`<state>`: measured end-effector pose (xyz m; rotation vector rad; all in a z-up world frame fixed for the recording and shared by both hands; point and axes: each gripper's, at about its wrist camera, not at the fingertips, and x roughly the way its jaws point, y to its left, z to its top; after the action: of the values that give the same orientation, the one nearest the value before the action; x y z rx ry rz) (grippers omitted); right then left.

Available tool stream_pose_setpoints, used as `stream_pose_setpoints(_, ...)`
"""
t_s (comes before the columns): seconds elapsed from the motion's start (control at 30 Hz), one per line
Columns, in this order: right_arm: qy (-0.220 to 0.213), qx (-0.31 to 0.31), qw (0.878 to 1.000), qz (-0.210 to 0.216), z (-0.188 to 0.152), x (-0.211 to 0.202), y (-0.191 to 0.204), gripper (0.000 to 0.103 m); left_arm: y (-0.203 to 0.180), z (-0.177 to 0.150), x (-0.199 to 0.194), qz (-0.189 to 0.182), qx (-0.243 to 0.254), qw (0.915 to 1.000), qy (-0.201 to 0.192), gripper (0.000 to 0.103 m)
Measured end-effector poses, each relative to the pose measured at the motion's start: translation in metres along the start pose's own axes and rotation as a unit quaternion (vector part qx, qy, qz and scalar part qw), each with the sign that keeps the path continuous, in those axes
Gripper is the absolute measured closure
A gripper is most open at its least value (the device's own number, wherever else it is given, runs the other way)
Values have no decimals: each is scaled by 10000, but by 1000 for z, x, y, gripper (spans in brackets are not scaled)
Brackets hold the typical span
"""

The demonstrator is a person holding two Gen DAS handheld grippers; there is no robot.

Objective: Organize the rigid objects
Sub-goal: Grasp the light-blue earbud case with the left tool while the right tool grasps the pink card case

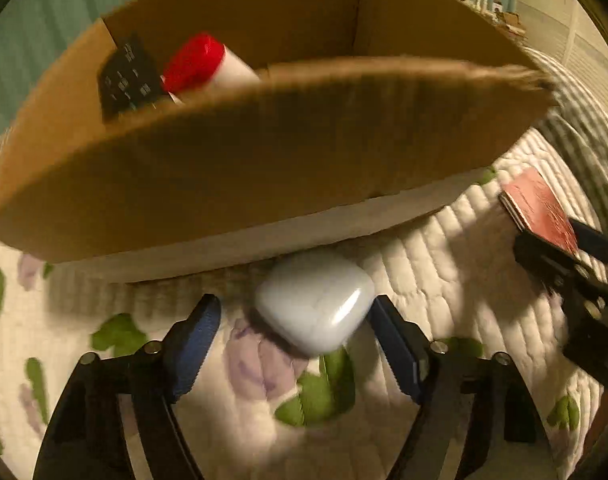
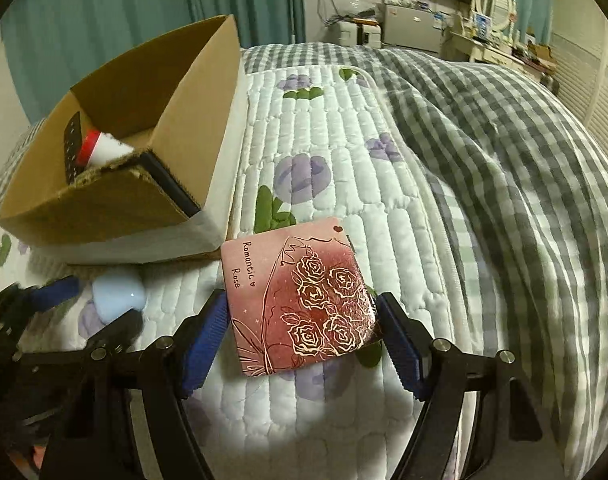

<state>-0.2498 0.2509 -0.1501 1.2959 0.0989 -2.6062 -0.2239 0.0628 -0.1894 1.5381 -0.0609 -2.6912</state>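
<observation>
The left gripper [image 1: 292, 344] is spread wide, and the white case [image 1: 316, 300] lies between its fingers on the quilt [image 1: 444, 240]. The right pad [image 1: 392, 344] seems to touch the case or nearly so; the left pad [image 1: 196, 344] stands apart from it. So nothing is grasped yet on this side. Just ahead of the fingertips stands the box [image 1: 264, 160], and the case sits very near its bottom edge, perhaps touching it.

The right gripper [image 2: 300, 332] is also released, its fingers on both sides of the pink card box [image 2: 300, 296], which lies flat on the quilt. The pads look very close to its edges, but I cannot tell whether they press it. The box [image 2: 116, 184] is ahead and to the left of this gripper. Inside it are a red-capped bottle [image 2: 96, 148] and a dark remote [image 2: 72, 140].

What could go wrong, in my judgement:

- The case is smooth and rounded. If the fingers close off-centre, it may squirt forward against the box wall or roll away on the soft quilt.
- The left view is blurred, so this gripper is probably moving; closing during motion could push the case instead of catching it.
- The card box is thin and flat. The pads may slide over its edges, or press it down into the quilt, and it could tilt out of the grip when lifted.
- The two grippers work near each other, and both must go to the same box, so they could collide above it.
</observation>
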Motion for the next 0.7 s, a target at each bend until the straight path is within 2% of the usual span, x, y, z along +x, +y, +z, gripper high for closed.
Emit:
stream_pose_setpoints(0.07, 42, 55, 10000, 41, 0, 4, -3, 29, 1, 3, 4, -25, -69, 9999, -156, 27)
stream_pose_setpoints(0.13, 36, 80, 10000, 46, 0, 3, -4, 29, -1, 4, 2, -20, -23, 9997, -222, 46)
stream_pose_setpoints(0.17, 33, 80, 10000, 48, -1, 1, -3, 29, -2, 3, 0, 9, 18, 9997, -233, 50)
stream_pose_setpoints(0.3, -19, 1, 10000, -11, -2, -11, -1, 29, -3, -1, -14, -61, 110, 9998, -175, 50)
stream_pose_setpoints(0.43, -116, -124, 9998, -84, -2, -30, 5, 29, 2, -8, -51, -224, 58, 9991, -346, 50)
stream_pose_setpoints(0.63, -349, -338, 9987, -129, -1, -71, 25, 29, 12, -22, -110, -208, 73, 9982, -554, 50)
stream_pose_setpoints(0.7, -417, -420, 9982, -100, -2, -87, 34, 29, 21, -17, -126, -223, 23, 9975, -666, 50)
